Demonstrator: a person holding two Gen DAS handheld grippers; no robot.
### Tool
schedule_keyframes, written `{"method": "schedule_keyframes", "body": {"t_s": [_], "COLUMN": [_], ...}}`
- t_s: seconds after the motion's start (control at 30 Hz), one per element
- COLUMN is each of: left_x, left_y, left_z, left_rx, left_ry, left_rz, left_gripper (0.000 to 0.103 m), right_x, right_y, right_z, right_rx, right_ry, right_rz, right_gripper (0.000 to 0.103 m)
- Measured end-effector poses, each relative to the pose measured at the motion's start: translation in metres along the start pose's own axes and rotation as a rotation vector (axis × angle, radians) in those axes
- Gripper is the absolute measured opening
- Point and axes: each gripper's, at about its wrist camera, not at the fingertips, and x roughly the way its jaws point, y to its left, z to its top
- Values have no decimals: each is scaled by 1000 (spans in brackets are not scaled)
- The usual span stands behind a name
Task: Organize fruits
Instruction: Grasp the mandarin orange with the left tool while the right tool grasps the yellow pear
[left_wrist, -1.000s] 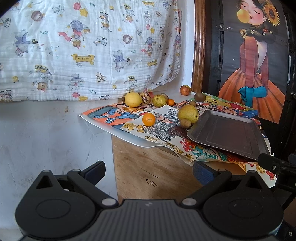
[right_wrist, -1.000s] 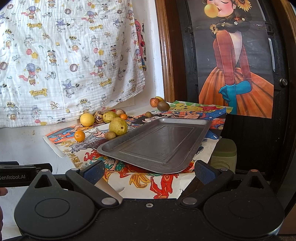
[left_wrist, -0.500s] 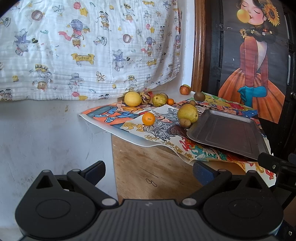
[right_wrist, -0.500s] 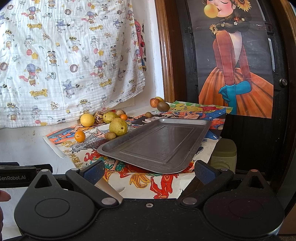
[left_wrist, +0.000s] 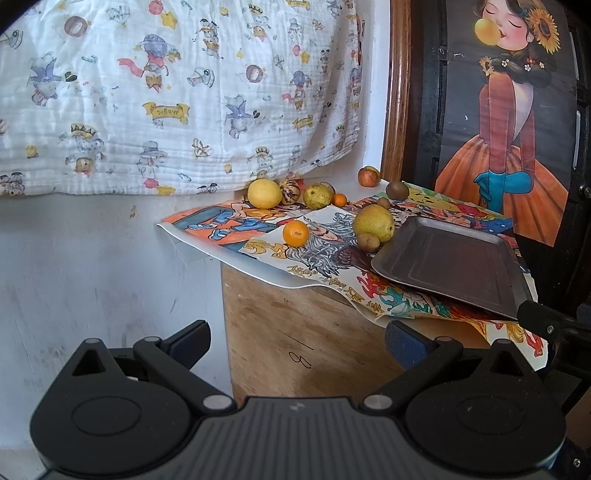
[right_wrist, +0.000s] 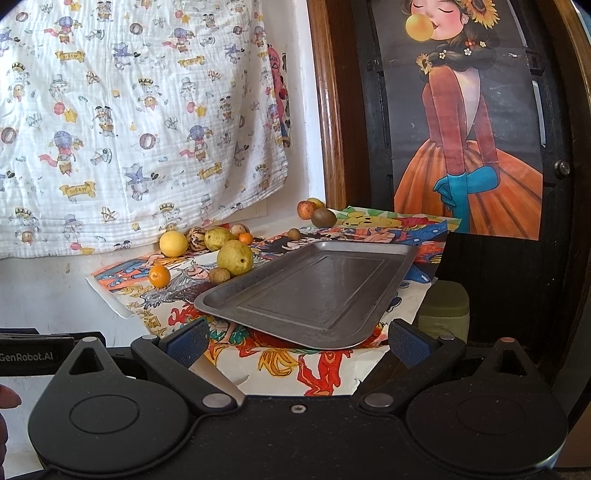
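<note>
A dark metal tray (right_wrist: 314, 291) (left_wrist: 454, 266) lies bare on a cartoon-printed cloth (right_wrist: 280, 362) over a wooden stand. Left of the tray sit a large green-yellow pear (right_wrist: 235, 257) (left_wrist: 373, 222), a small brown fruit (right_wrist: 219, 275) and an orange (right_wrist: 159, 276) (left_wrist: 296, 233). Behind them, along the wall, are a yellow lemon (right_wrist: 173, 243) (left_wrist: 264, 193), a striped fruit, a green fruit, a small orange, a red apple (right_wrist: 306, 209) and a kiwi (right_wrist: 323, 217). My left gripper (left_wrist: 297, 341) is open, low and left of the stand. My right gripper (right_wrist: 297, 341) is open at the tray's near edge, holding nothing.
A patterned white blanket (left_wrist: 166, 92) hangs on the wall behind the fruit. A dark door with a painted poster (right_wrist: 469, 122) stands to the right. A green container (right_wrist: 445, 306) sits beside the stand. The wooden stand's side (left_wrist: 295, 343) faces the left gripper.
</note>
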Motion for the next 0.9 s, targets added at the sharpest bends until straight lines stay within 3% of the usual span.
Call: {"method": "schedule_keyframes", "body": {"t_s": [0.27, 0.43, 0.7, 0.9], "left_x": [1, 8, 28, 65], "left_y": [13, 18, 16, 18], "left_z": [14, 29, 52, 77], "left_rx": [-75, -82, -21, 22], "left_ry": [25, 26, 21, 15], "left_rz": [24, 19, 40, 34], "left_gripper": [103, 103, 103, 103], "right_x": [-3, 6, 46, 102], "right_y": [-7, -19, -41, -45], "right_z": [20, 36, 62, 111], "right_rx": [-52, -103, -84, -137], "right_ry": [-17, -6, 88, 159], "right_rz": [61, 162, 273, 309], "right_gripper": [103, 103, 103, 103]}}
